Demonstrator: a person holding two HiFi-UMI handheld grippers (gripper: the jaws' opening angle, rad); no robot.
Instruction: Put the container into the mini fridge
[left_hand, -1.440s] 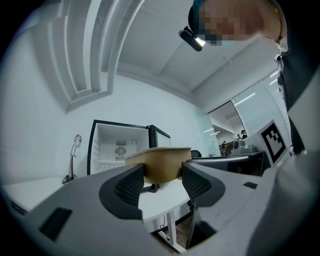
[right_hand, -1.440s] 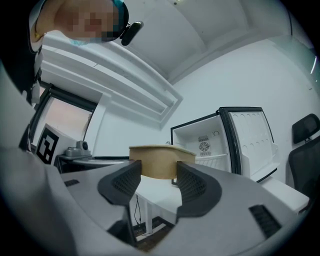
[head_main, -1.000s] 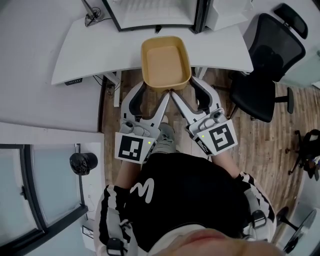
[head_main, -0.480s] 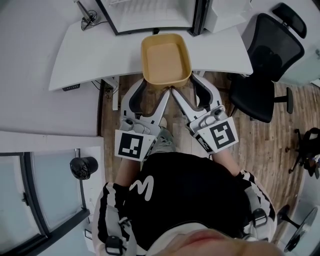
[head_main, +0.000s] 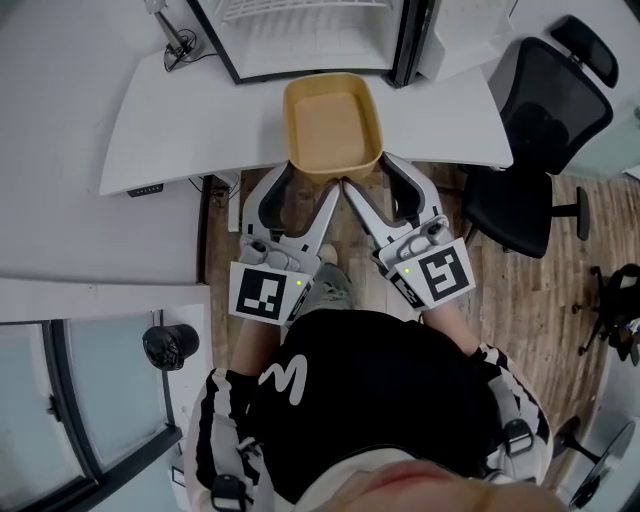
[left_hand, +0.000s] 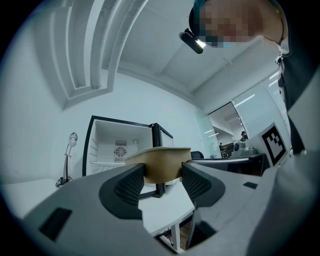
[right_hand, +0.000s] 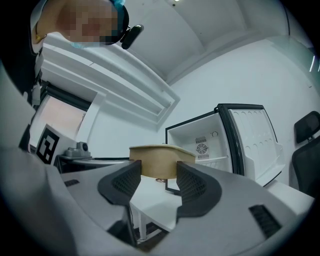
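Note:
A tan, empty rectangular container (head_main: 332, 125) hangs above the front edge of the white desk (head_main: 180, 110), gripped at its near rim from both sides. My left gripper (head_main: 305, 182) is shut on the near left part of the rim. My right gripper (head_main: 372, 176) is shut on the near right part. In the left gripper view the container (left_hand: 162, 165) sits between the dark pads, and in the right gripper view the container (right_hand: 160, 161) does too. Just beyond it stands the mini fridge (head_main: 300, 30), open, with its white inside and wire shelf showing; its door (head_main: 405, 40) swings to the right.
A black office chair (head_main: 545, 110) stands to the right of the desk on the wood floor. A small stand with a cable (head_main: 175, 45) sits left of the fridge. A black object (head_main: 165, 345) rests on a ledge at the lower left.
Both grippers keep the same hold on the container. The fridge's open inside has come further into view at the top, and the desk has shifted slightly toward me.

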